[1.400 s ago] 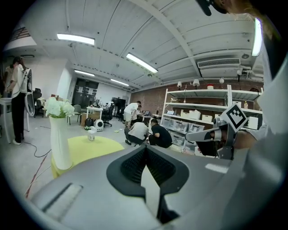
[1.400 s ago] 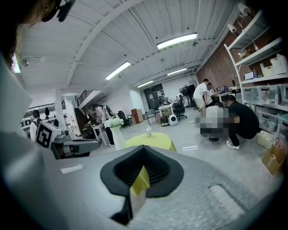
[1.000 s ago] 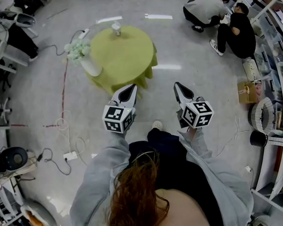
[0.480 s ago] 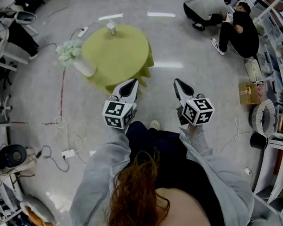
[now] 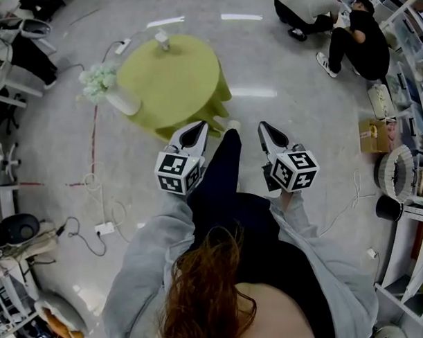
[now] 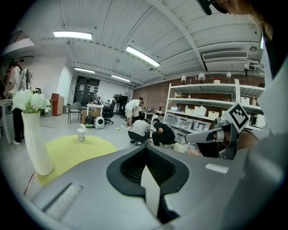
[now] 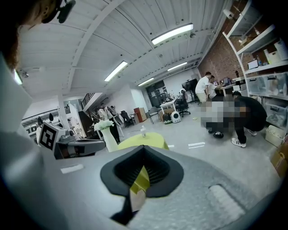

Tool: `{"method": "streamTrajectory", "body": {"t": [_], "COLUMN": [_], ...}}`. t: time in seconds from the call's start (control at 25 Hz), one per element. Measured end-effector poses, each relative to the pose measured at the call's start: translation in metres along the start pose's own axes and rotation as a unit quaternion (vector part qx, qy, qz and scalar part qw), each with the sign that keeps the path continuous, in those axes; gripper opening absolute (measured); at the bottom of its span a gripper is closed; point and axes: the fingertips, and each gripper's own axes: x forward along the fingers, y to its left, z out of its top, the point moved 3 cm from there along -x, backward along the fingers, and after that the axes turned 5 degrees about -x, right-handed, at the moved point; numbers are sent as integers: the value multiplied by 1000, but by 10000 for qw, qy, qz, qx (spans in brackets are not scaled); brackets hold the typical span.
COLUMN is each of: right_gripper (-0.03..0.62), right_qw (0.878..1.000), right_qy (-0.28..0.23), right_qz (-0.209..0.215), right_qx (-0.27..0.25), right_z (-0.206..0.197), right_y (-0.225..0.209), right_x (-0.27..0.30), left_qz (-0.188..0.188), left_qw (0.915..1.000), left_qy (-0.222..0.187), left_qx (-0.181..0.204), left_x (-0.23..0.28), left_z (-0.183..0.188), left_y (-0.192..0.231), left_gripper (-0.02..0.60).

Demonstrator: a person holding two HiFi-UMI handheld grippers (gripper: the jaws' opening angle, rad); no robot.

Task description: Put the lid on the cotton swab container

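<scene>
Standing upright, container on table

On the round green-clothed table, a tall white vase of flowers is placed at the left edge and a small white container at the far edge.

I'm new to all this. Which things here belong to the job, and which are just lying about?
For the job: small white container on the green table, probably the swab one; left gripper, right gripper, both empty.
Lying about: flower vase, cardboard box, power strip.
</scene>
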Motion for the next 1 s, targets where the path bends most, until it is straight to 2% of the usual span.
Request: {"method": "streamTrajectory", "body": {"t": [0.28, 0.52, 0.76, 1.0], "right_gripper": [2, 2, 2, 2], "right_qw": [9999, 9998, 9999, 9999], "right_qy": [-38, -3, -17, -31], "right_qz": [-99, -119, -132, -134], "right_qx": [132, 188, 100, -6], "right_z": [11, 28, 67, 106], "right_y": [-28, -57, -90, -113], "right_x": [11, 44, 92, 137], "left_qz": [-32, -45, 73, 23], "left_qw": [10000, 9999, 9999, 9999], "left_qy": [-23, 71, -44, -139], "left_qx": [49, 54, -53, -50], "left_x": [37, 77, 127, 173], "left_z": [18, 32, 63, 99], "left_y": [8, 25, 62, 93], "left_gripper": [17, 17, 17, 17]}}
